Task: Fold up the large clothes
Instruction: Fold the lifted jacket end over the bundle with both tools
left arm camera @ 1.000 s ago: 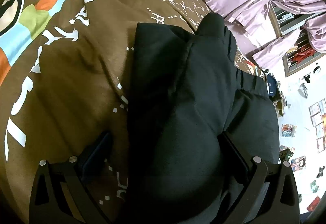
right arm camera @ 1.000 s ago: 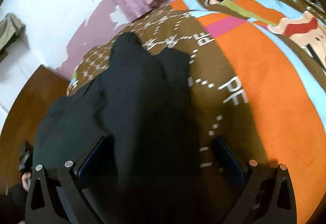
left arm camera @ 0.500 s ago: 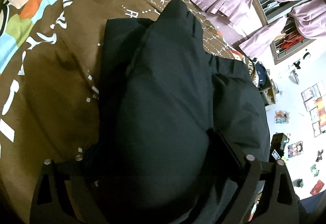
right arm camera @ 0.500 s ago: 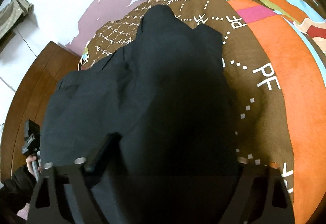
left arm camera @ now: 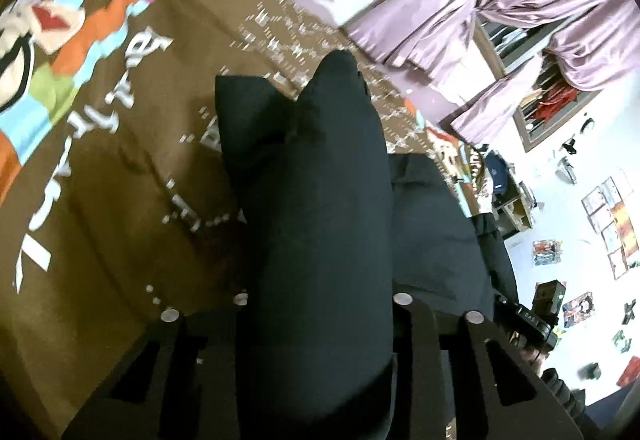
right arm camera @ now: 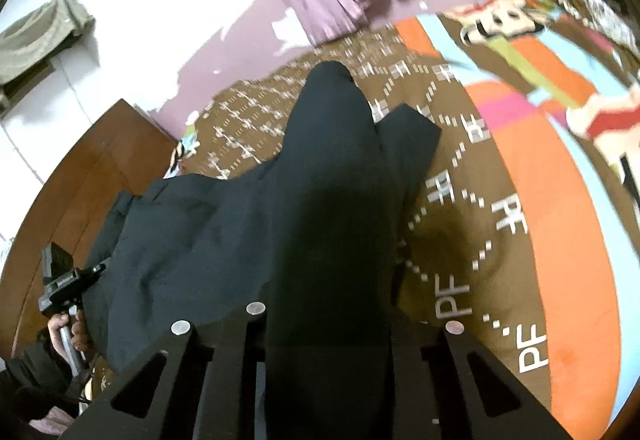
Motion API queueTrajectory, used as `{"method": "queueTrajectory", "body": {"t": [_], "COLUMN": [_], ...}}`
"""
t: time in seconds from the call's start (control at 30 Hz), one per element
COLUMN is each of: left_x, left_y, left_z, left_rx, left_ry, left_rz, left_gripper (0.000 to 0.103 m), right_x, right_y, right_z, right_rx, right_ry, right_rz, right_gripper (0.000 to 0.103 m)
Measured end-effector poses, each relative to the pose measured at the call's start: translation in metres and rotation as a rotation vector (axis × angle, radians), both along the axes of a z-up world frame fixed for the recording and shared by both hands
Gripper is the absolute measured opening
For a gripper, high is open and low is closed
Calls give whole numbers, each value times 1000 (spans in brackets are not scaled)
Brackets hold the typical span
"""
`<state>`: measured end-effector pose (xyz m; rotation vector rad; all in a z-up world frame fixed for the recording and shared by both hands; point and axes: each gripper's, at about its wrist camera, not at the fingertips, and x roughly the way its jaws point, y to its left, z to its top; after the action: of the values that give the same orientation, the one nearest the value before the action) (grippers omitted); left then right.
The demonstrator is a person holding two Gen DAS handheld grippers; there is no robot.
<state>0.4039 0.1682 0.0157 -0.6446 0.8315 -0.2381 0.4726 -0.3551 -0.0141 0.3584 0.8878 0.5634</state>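
Black garment (left arm camera: 320, 220) bunched between closing left hand-held gripper (left arm camera: 320, 304).

A second ago both sets of fingers stood wide apart, with the black garment (left arm camera: 320, 224) lying loosely between them. Now the left gripper (left arm camera: 320, 304) has drawn in, its jaws closing on a bunched fold of the cloth that fills the lower centre of the frame, and the right gripper (right arm camera: 328, 316) has done likewise on its own fold, jaws closing. In both views the garment has gathered from a broad flat spread into a narrower raised ridge. More of the patterned bedspread (left arm camera: 104, 200) shows at the left of the left view, and the window and curtains (left arm camera: 532, 4) sit larger in the upper right.
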Motion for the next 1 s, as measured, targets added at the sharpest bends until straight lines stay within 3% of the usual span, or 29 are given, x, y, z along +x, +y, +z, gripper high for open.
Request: {"method": "queueTrajectory", "body": {"t": [0.2, 0.4, 0.53, 0.7, 0.77, 1.0], "left_x": [2, 11, 15, 26, 28, 29], "left_y": [-33, -63, -75, -95, -97, -88], "left_z": [28, 43, 40, 3, -12, -25], "left_rx": [39, 35, 45, 93, 117, 118], "left_ry": [-86, -132, -131, -35, 1, 30], "left_rz": [-73, -111, -140, -186, -182, -160], "left_gripper": [23, 23, 23, 23, 23, 27], "right_x": [-12, -12, -13, -12, -11, -11], "right_y": [-14, -41, -57, -71, -81, -83], "right_z": [46, 66, 55, 13, 2, -1], "right_rx": [-13, -3, -8, -69, -50, -91], "right_ry": [-129, -184, -154, -54, -26, -18], "right_rz": [-35, -113, -161, -205, -224, -238], "right_gripper": [16, 16, 16, 16, 17, 28]}}
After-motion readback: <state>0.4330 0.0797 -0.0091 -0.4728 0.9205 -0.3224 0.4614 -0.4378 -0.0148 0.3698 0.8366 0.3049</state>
